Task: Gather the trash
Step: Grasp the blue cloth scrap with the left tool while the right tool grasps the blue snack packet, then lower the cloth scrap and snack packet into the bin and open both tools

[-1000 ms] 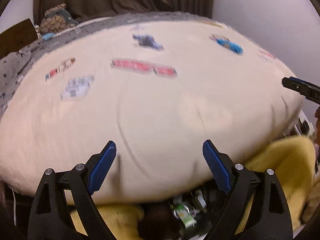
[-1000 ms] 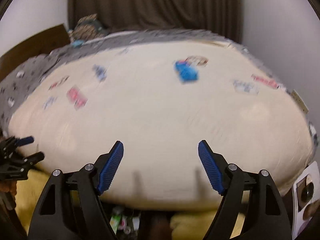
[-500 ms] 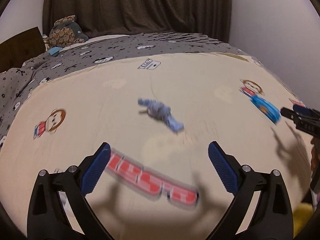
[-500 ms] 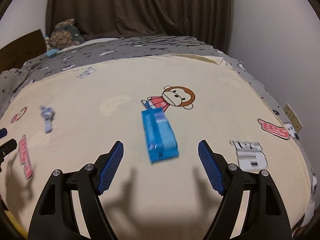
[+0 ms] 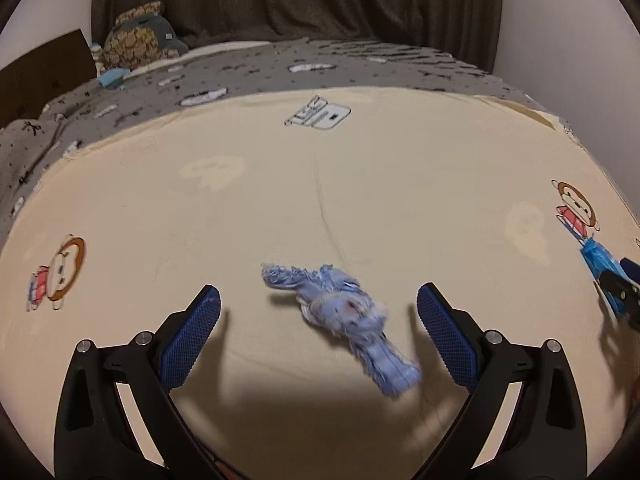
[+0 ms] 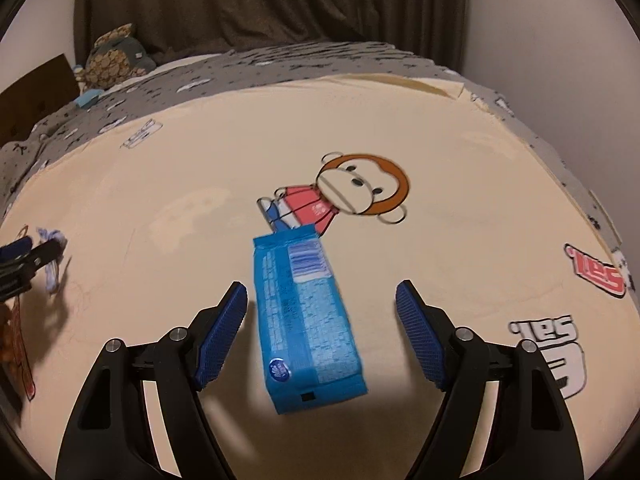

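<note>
Left gripper [image 5: 318, 322]: we hold it spread wide over the bed, nothing between the pads; both blue fingers [image 5: 192, 336] are clear of the cloth.
Left target: a crumpled pale-blue wrapper [image 5: 340, 320] lies on the cream blanket [image 5: 240, 208], straddled by the open jaws, a little toward the right finger. Its long axis runs from about 10 o'clock to 4 o'clock, so it sits skewed across the gap, not square to it.
Right gripper [image 6: 320, 322]: also spread wide, holding nothing.
Right target: a bright blue packet [image 6: 306, 320] lies flat between our fingers, nearer the left pad. Its long axis runs close to 12–6 o'clock, tipped slightly toward 11, almost along the fingers.
Which hand is nearer: each hand sits over its own piece; the left gripper shows at 9 o'clock in the right view, the right at 3 o'clock in the left view.
Judgement: we read the packet as the easier pinch, across its short width; the wrapper may need a wrist turn or a lower approach.
Farther out: printed monkey [image 6: 352, 192] at 12 o'clock just beyond the packet, grey patterned bedding [image 5: 280, 76] behind, stuffed toy [image 5: 140, 40] at 10 o'clock, dark curtain [image 5: 300, 0] at the back.
Bin: not in view.
</note>
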Action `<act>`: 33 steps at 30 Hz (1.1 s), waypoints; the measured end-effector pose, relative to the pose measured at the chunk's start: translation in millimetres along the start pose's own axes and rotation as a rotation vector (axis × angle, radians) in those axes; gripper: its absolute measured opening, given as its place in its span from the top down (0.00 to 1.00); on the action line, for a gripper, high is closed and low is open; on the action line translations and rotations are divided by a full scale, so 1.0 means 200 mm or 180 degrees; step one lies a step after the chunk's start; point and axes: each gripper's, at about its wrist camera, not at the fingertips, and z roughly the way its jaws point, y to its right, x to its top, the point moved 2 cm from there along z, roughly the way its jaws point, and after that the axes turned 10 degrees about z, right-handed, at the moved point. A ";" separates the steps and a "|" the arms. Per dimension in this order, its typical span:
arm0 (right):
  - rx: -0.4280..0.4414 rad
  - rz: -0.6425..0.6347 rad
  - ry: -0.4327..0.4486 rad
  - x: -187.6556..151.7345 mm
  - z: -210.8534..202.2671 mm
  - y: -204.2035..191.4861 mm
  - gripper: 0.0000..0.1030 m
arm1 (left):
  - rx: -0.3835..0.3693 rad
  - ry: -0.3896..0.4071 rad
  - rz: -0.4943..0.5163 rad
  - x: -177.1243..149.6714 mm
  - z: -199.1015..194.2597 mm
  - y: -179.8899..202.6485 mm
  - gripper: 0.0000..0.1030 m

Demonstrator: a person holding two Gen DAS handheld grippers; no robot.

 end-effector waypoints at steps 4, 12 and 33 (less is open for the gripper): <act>0.0058 -0.0152 -0.0091 -0.03 0.01 -0.04 0.59 | -0.0203 -0.0118 -0.0004 0.00 0.06 0.00 0.49; 0.0159 -0.0414 -0.0106 -0.09 -0.09 -0.14 0.62 | -0.0259 -0.0122 0.0198 -0.06 -0.06 0.00 0.70; 0.0673 -0.0776 0.0435 -0.53 -1.11 -0.26 0.62 | -0.0585 0.0605 0.0318 -0.57 -1.06 0.07 0.71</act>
